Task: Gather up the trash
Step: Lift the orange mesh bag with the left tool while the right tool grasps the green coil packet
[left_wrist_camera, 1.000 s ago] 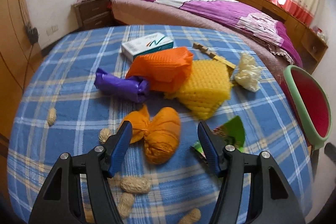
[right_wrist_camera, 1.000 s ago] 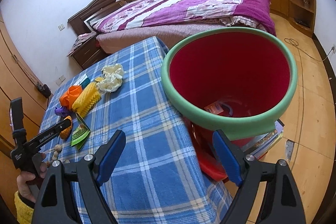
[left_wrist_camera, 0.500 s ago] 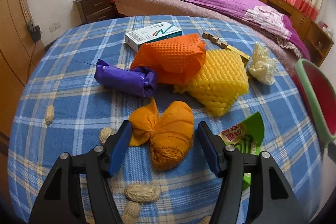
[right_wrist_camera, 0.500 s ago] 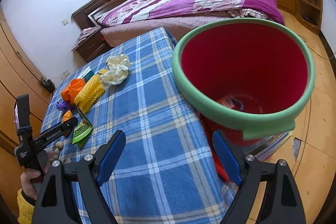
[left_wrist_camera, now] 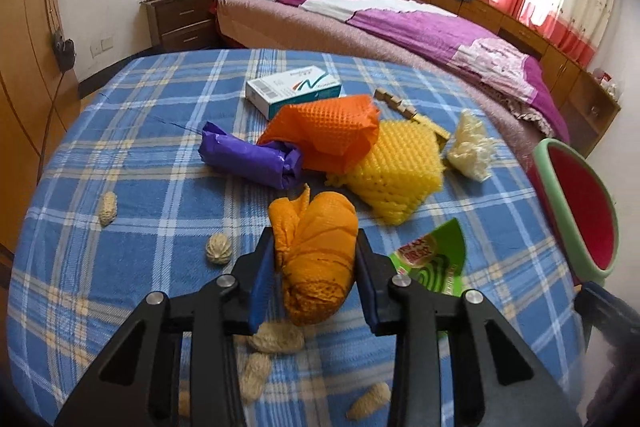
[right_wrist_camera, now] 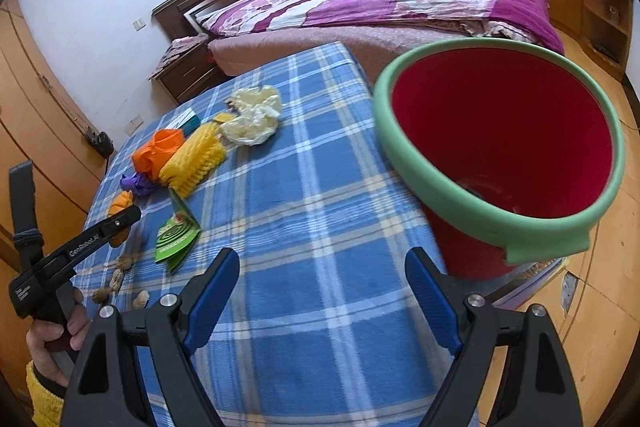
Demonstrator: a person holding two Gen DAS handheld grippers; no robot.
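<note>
Left tongs (left_wrist_camera: 316, 267): jaws closing around the orange mesh bundle (left_wrist_camera: 316, 251), which sits between the blue pads; both pads look flush against its sides. The bundle rests on the counter (left_wrist_camera: 160, 115), which is covered in a blue plaid cloth.

Right tongs (right_wrist_camera: 322, 297): jaws wide apart, nothing between them, above bare plaid near the counter's edge.

Trash on the counter, left wrist view:
- purple wrapper roll (left_wrist_camera: 250, 159), just behind the bundle
- orange foam net (left_wrist_camera: 328, 131), lying partly over the yellow foam net (left_wrist_camera: 396, 179)
- white-and-teal box (left_wrist_camera: 294, 91), behind the orange net
- crumpled pale tissue (left_wrist_camera: 470, 151), right of the yellow net
- green packet (left_wrist_camera: 436, 259), just right of the left tongs
- peanut shells (left_wrist_camera: 218, 247), scattered to the left and beneath the tongs' body
- small wooden blocks (left_wrist_camera: 396, 103), behind the yellow net

Bin: a red bucket with green rim (right_wrist_camera: 500, 147) stands off the counter's right edge, just beside it. Something lies at its bottom, too dim to identify.

In the right wrist view, a hand (right_wrist_camera: 56, 339) with a yellow cuff grips the left tool's handle at lower left.

Background: bed (left_wrist_camera: 400, 15) with a purple cover.
</note>
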